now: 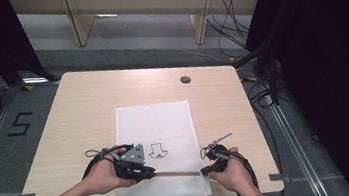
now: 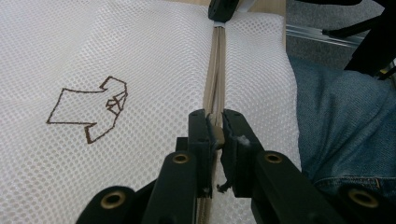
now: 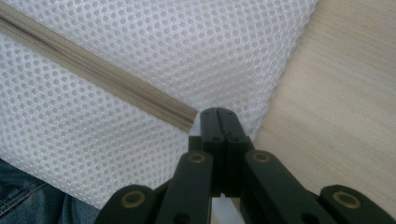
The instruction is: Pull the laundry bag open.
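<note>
Left gripper (image 2: 215,126) pinches the zip pull (image 2: 215,133); right gripper (image 3: 217,113), jaws together, grips the bag (image 1: 153,126) at the zipper's (image 3: 93,70) end, near the table (image 1: 77,105) edge.

Far half of the table (image 1: 86,96) is open, I can sweep either hand there; only the small round cable cap (image 1: 185,80) sits near the back edge (flat, no real block). Near half is covered by the white mesh bag (image 1: 153,126), lying flat. My left gripper (image 1: 146,172) and right gripper (image 1: 204,170) crowd the near edge, zipper (image 1: 176,173) strung between them.
</note>
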Tool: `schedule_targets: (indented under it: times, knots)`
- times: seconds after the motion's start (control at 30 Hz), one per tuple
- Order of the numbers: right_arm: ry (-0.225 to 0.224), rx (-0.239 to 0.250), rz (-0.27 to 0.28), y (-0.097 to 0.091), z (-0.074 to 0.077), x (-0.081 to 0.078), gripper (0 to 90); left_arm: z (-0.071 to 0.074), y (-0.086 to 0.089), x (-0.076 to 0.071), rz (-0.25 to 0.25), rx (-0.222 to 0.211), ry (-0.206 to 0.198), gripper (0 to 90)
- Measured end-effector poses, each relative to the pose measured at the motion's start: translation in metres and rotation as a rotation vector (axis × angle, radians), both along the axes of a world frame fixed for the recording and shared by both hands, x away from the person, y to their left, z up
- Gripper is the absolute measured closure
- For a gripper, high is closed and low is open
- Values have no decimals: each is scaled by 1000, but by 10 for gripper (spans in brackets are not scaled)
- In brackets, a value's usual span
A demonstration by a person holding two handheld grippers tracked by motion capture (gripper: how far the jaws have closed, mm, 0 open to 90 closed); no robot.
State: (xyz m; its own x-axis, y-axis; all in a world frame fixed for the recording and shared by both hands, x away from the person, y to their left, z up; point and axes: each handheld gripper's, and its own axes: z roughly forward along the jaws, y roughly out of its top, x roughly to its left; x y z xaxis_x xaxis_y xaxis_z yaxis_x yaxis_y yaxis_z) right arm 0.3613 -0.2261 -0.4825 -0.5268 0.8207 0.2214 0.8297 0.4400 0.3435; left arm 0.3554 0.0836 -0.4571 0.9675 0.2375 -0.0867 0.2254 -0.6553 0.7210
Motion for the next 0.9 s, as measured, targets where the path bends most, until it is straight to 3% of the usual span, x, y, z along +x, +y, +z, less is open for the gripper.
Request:
schedule_targets:
  times: [0.03,0.13,0.17,0.23,0.5,0.6,0.67,0.8,0.9]
  knots:
    - [-21,7,31,-1,-2,2,900,0,0,0,0,4,-2,822]
    - [-12,2,16,-1,-1,1,900,0,1,0,-2,-1,1,822]
    - [-43,8,58,-3,-3,3,900,0,1,0,-2,0,0,822]
    - [-3,0,3,0,0,0,900,0,1,0,-3,3,-3,822]
    - [0,8,8,0,0,0,900,1,6,0,6,-1,-1,822]
    - [-19,8,29,-1,-1,1,900,1,7,0,7,-1,3,822]
    - [-2,-2,0,0,0,0,900,1,9,0,11,-1,-1,822]
    - [-15,9,29,-1,-1,2,900,0,13,-1,15,-1,4,822]
    - [0,-1,1,0,0,0,900,0,15,-1,16,-3,6,822]
